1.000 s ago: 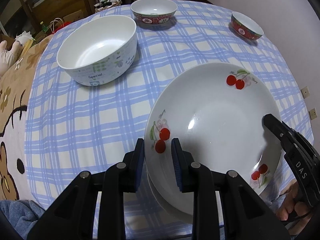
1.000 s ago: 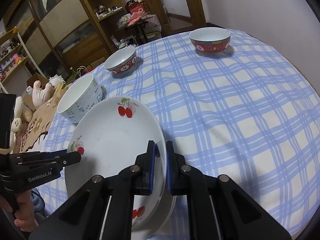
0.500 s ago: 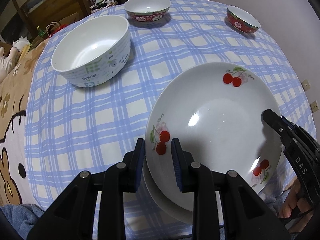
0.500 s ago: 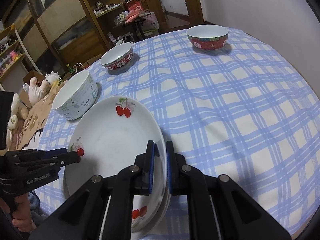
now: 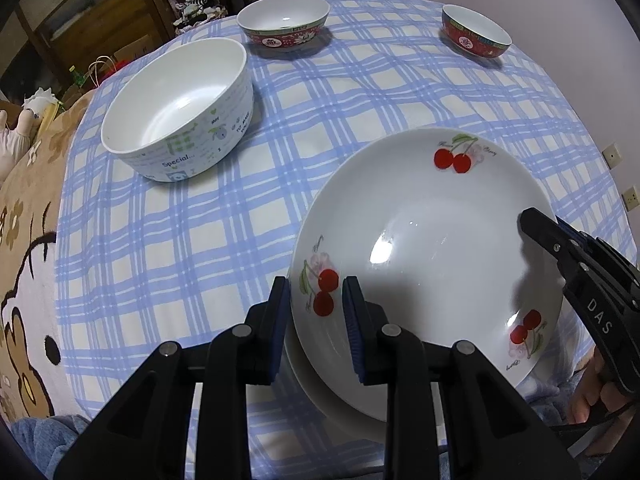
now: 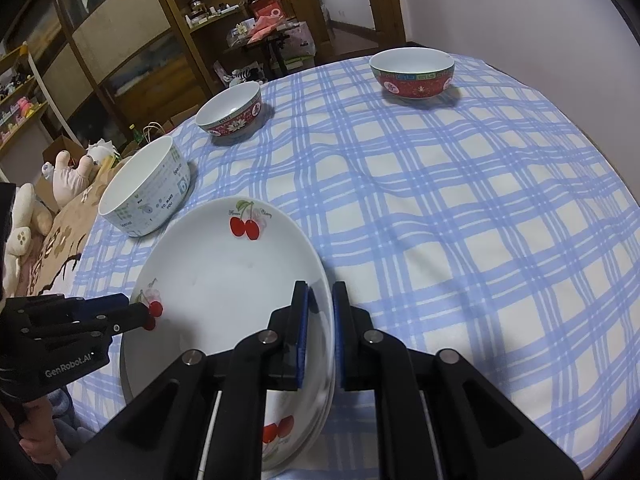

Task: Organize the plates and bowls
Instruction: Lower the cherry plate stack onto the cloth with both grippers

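A white cherry-printed plate (image 5: 424, 240) sits on top of another white plate (image 5: 320, 396) at the table's near edge; the top one also shows in the right wrist view (image 6: 224, 280). My left gripper (image 5: 314, 312) is shut on the plate's left rim. My right gripper (image 6: 318, 336) is shut on its right rim and shows in the left wrist view (image 5: 560, 240). A large white printed bowl (image 5: 180, 108) stands at the left. Two red patterned bowls stand at the back, one in the middle (image 5: 284, 24) and one at the right (image 5: 476, 36).
The table has a blue-and-white checked cloth (image 6: 460, 208). A brown cartoon blanket (image 5: 24, 240) and soft toys (image 6: 64, 172) lie off the table's left side. Wooden shelves (image 6: 132, 40) stand behind, and a wall (image 6: 540, 20) at the right.
Both grippers stay shut on the cherry plate. The plate has come lower and flatter onto the plate beneath, and the bowls now appear a little further right in the left wrist view.
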{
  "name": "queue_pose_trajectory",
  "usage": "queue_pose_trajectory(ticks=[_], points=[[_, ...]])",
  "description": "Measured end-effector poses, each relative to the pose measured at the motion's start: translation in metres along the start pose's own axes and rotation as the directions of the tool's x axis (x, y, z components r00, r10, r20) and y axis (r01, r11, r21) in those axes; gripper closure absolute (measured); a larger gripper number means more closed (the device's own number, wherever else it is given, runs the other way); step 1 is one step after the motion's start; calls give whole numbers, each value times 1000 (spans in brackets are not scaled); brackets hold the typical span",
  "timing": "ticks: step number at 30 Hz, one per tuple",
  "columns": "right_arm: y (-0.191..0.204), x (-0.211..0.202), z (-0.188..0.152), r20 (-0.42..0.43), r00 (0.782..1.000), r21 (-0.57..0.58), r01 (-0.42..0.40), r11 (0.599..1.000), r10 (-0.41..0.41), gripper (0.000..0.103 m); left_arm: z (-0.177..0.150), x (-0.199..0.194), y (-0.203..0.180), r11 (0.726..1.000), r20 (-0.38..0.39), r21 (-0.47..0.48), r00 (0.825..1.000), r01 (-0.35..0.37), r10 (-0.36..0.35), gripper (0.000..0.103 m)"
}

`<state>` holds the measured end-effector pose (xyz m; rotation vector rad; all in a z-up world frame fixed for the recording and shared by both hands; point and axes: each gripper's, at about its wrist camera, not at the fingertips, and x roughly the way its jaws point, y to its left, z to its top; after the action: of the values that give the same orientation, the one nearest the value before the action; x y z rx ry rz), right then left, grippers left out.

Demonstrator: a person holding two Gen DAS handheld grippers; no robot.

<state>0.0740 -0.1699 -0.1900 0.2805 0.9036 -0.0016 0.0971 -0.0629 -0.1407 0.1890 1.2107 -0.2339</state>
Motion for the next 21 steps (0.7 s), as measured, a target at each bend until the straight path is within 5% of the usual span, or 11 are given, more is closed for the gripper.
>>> queue_pose_trajectory(ticks=[21], points=[[7,-8,0,32,999,-39,16,999,-15,90,-3,-19,4,1000,37,-2,999,-5,5,74]])
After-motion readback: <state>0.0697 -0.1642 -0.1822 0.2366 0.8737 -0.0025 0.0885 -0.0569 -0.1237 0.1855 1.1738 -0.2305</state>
